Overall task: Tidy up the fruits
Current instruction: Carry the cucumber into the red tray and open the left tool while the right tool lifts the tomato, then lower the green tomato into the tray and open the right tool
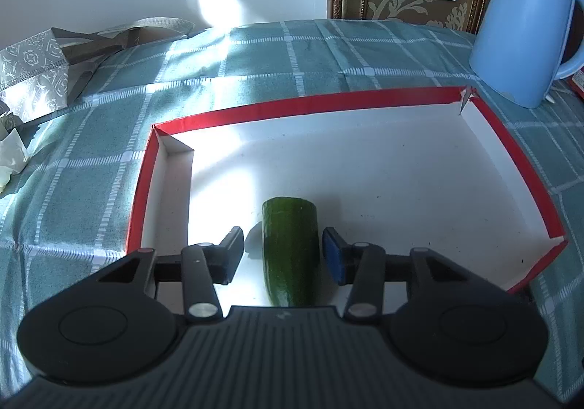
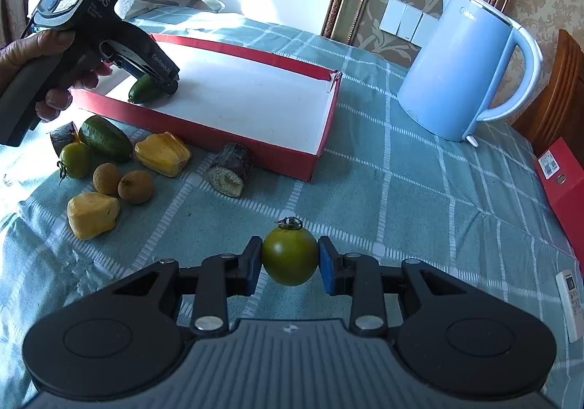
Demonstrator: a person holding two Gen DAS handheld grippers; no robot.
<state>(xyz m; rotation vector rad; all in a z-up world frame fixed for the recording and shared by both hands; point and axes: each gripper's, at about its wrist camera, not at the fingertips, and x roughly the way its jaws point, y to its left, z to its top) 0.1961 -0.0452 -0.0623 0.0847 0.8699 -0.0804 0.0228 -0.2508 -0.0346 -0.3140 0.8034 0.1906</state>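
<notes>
Fruits were going into the red box (image 1: 328,103), and the left gripper (image 1: 283,255) sat low inside it with its jaws parted, a clear gap on either side of the cucumber piece (image 1: 290,248) lying on the white floor: released, it seemed, so the piece could stay near the front wall. Over on the other side, the right gripper (image 2: 290,264) was clamped on a green tomato (image 2: 290,255), pads pressing both flanks, stem up, carried above the checked tablecloth (image 2: 419,190). Further out waited the rest beside the box: another green tomato (image 2: 75,159), an avocado (image 2: 106,138), two longans (image 2: 135,187), yellow jackfruit pieces (image 2: 162,154), and a sugarcane stub (image 2: 230,169). The blue kettle (image 2: 456,69) stood well apart, out of the way.
</notes>
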